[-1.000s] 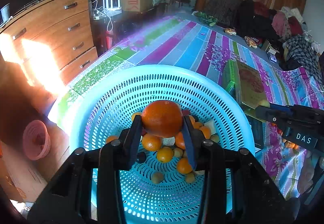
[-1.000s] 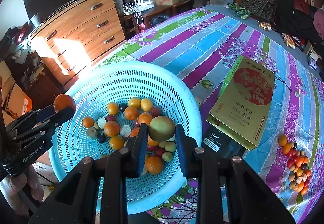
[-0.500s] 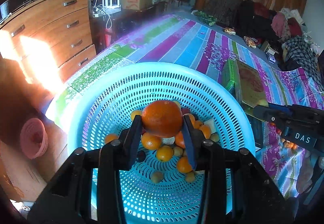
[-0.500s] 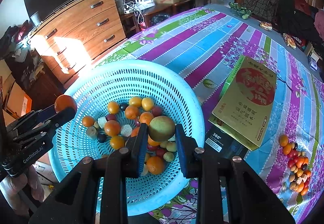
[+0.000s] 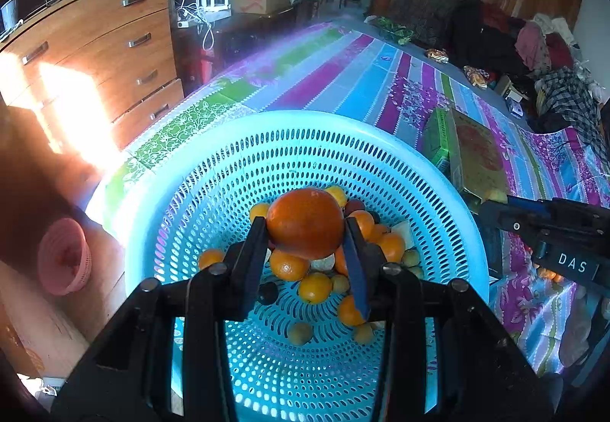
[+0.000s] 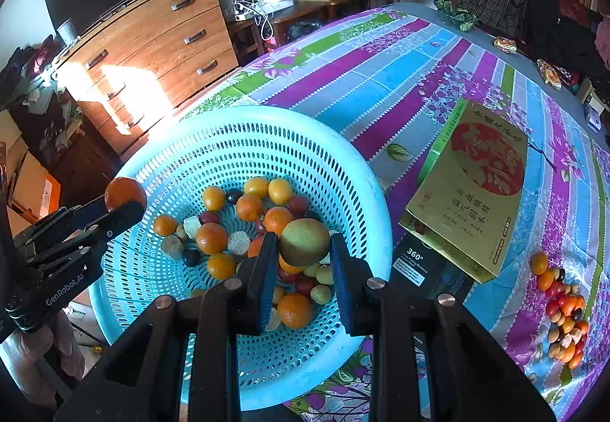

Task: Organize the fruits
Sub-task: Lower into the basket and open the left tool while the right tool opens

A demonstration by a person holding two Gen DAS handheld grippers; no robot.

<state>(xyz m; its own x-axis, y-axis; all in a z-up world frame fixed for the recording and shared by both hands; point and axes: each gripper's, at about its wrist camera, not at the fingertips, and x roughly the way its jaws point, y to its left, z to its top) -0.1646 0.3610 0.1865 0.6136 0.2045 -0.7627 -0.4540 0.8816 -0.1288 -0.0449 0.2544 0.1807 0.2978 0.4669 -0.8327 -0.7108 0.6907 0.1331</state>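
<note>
turquoise plastic, the perforated basket (image 6: 354,170) sits on the striped table (image 6: 381,79) as the collecting spot, so the left gripper (image 5: 305,231) is clenched on an orange (image 5: 305,222) above it and the right gripper (image 6: 303,246) on a greenish fruit (image 6: 304,242), likely awaiting release; a loose fruit pile (image 6: 560,311) lies well apart. readable writing: "genrobot.ai" on the left gripper, "das" on the right, "360°" on a black box (image 6: 415,265)

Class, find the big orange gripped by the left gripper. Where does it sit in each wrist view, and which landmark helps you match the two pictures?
Left wrist view: the big orange sits at the centre, pinched by the left gripper above the basket.
Right wrist view: it shows at the far left edge, over the basket's rim.
Shared landmark: the blue perforated basket with loose fruit inside.
</note>
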